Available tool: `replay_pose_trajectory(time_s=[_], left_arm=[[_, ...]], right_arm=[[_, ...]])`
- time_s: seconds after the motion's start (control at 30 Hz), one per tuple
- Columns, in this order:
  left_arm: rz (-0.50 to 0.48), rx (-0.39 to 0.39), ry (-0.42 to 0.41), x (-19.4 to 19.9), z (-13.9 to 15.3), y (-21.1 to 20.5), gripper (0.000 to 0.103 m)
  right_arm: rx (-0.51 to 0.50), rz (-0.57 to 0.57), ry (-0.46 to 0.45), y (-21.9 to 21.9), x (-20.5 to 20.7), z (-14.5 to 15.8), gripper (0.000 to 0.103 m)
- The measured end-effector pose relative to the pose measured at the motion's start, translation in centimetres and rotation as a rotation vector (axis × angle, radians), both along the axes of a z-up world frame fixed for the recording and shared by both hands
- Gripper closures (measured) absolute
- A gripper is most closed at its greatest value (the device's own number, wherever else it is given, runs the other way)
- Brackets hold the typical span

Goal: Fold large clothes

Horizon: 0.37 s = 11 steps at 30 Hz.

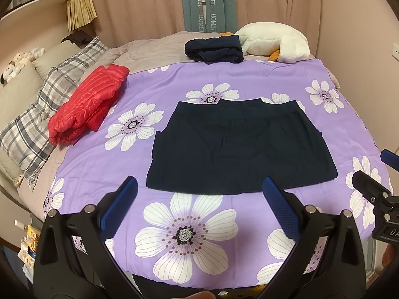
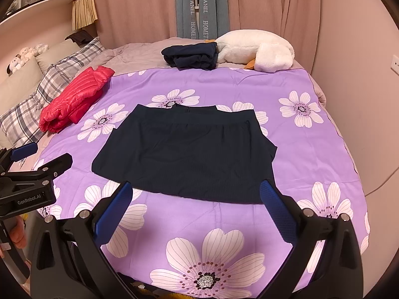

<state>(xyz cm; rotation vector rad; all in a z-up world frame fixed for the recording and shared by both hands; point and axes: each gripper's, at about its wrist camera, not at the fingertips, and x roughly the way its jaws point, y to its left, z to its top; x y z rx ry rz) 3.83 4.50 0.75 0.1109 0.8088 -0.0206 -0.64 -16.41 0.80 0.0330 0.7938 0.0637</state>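
Note:
A dark navy garment (image 1: 239,147) lies flat and partly folded on the purple flowered bedspread (image 1: 189,234), in the middle of the bed; it also shows in the right wrist view (image 2: 184,152). My left gripper (image 1: 199,186) is open and empty, hovering just short of the garment's near hem. My right gripper (image 2: 194,191) is open and empty, also just short of the near hem. The right gripper shows at the right edge of the left wrist view (image 1: 374,172), and the left gripper at the left edge of the right wrist view (image 2: 42,157).
A folded red puffer jacket (image 1: 87,104) lies at the left. A folded dark navy pile (image 1: 214,49) and a white plush goose (image 1: 274,42) sit at the far edge. Plaid pillows (image 1: 32,122) lie left. A pink wall (image 2: 361,124) borders the right.

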Motion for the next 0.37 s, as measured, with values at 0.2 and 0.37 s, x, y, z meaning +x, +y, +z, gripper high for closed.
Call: replay_pose_trajectory(time_s=[0.2, 0.37], left_arm=[[0.01, -0.005, 0.012, 0.3, -0.05, 0.32, 0.002], [0.013, -0.013, 0.018, 0.53, -0.06, 0.63, 0.002]], right_arm=[[0.0, -0.001, 0.0, 0.0, 0.01, 0.02, 0.001], [0.0, -0.001, 0.001, 0.12, -0.04, -0.04, 0.001]])
